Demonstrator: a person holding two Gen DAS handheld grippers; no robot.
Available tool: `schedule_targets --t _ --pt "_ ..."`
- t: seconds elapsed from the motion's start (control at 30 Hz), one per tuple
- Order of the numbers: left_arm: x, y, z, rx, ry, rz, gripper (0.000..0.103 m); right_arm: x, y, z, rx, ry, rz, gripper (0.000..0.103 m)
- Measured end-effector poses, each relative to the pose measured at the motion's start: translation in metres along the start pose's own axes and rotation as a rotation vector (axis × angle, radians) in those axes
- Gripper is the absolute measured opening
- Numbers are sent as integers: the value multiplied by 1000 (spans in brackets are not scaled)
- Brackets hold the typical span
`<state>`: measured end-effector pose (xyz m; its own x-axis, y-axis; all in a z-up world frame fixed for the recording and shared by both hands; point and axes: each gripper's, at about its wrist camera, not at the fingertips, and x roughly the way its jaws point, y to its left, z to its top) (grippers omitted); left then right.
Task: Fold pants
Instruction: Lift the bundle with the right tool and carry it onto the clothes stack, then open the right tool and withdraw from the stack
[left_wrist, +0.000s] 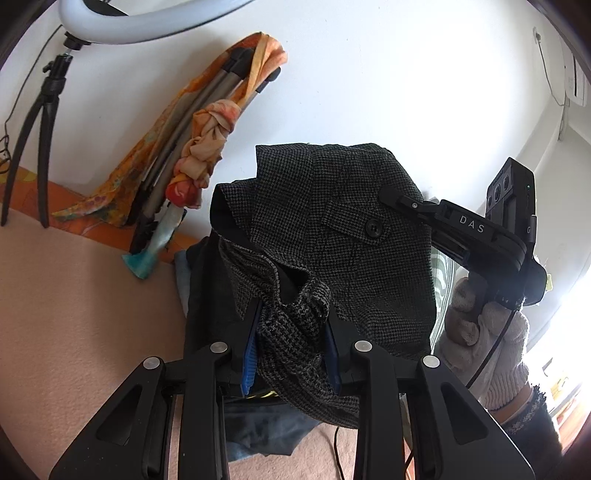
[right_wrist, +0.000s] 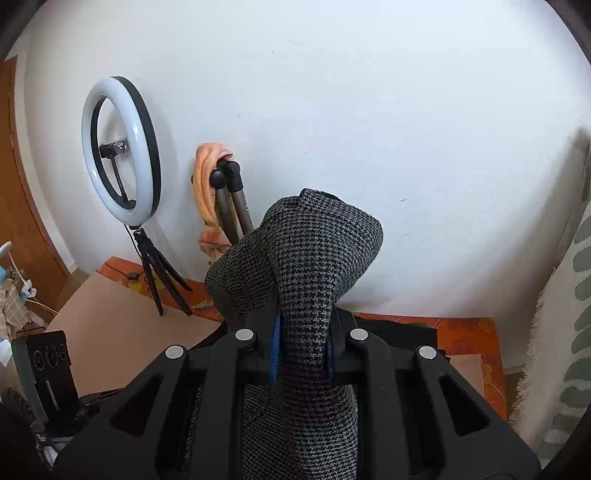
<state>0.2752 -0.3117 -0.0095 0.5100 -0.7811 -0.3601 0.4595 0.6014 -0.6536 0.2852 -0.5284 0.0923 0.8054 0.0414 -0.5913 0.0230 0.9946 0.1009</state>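
Both grippers, left (left_wrist: 291, 350) and right (right_wrist: 303, 343), pinch the pants (left_wrist: 332, 221) aloft; next, lay them flat toward 6 o'clock.

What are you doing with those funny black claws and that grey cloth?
A person is folding pants using two hand-held grippers. The left gripper is clamped on a bunched bit of the grey checked fabric, and the right gripper is clamped on another part. The pants are lifted up in front of the white wall, not yet folded flat.
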Motion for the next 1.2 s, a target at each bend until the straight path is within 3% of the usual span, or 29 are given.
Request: schedule_targets --t 0.23,0.47,0.53,0.8,1.0,1.2 --pt "41 0 -14 6 42 22 28 35 -58 -17 75 21 43 19" --pt "56 14 -31 -13 100 49 28 82 -102 -48 156 107 31 21" --pt "57 15 -36 -9 115 56 28 87 -111 -53 182 121 20 26" --pt "39 15 -47 28 189 124 36 82 -126 -57 249 127 -153 65" --pt "20 12 -49 86 224 169 43 55 -120 -55 263 112 -229 78" --pt "-11 6 -48 131 203 189 54 24 -92 -56 215 103 -293 86"
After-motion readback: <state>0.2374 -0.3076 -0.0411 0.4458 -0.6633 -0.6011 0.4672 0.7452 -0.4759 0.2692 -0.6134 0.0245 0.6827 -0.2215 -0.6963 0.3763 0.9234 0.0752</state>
